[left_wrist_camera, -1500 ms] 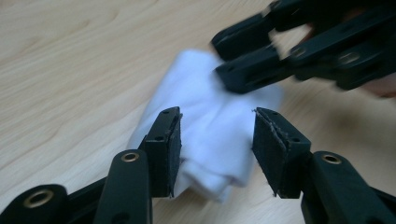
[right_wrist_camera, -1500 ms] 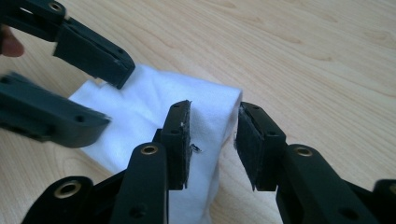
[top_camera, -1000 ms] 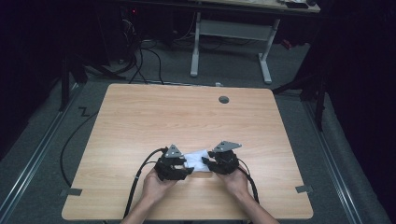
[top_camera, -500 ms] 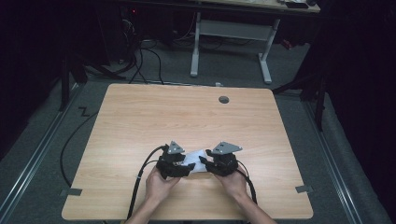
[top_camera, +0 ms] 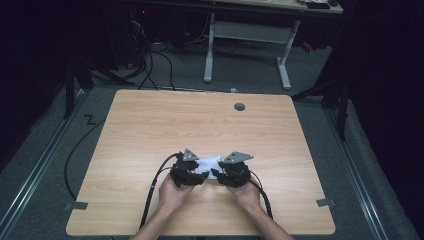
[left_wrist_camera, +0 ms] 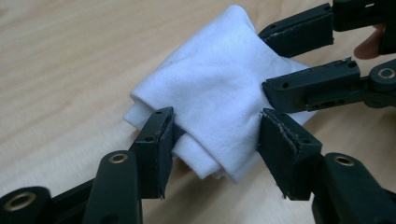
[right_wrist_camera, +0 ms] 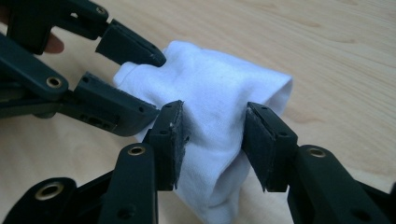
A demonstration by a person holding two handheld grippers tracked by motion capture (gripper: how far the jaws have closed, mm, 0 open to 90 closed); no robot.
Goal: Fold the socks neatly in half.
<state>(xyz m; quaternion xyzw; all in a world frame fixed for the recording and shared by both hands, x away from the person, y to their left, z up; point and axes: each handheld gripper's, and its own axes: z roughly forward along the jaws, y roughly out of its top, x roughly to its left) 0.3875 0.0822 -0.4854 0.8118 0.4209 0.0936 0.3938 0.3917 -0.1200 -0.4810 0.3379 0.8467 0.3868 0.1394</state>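
Right gripper fingers just widened round white cloth; left gripper fingers apart; wooden table.

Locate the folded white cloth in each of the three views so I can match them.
High view: white cloth low centre, between both grippers.
Left gripper view: centre, own fingers flanking it.
Right gripper view: centre.
Shared landmark: the wooden table beneath it.

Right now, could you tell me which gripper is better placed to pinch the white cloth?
Probably the right gripper: its jaws straddle the middle of the white cloth, which fills the gap between them. The left gripper spans only a folded corner. Both pairs of jaws have just been opening.
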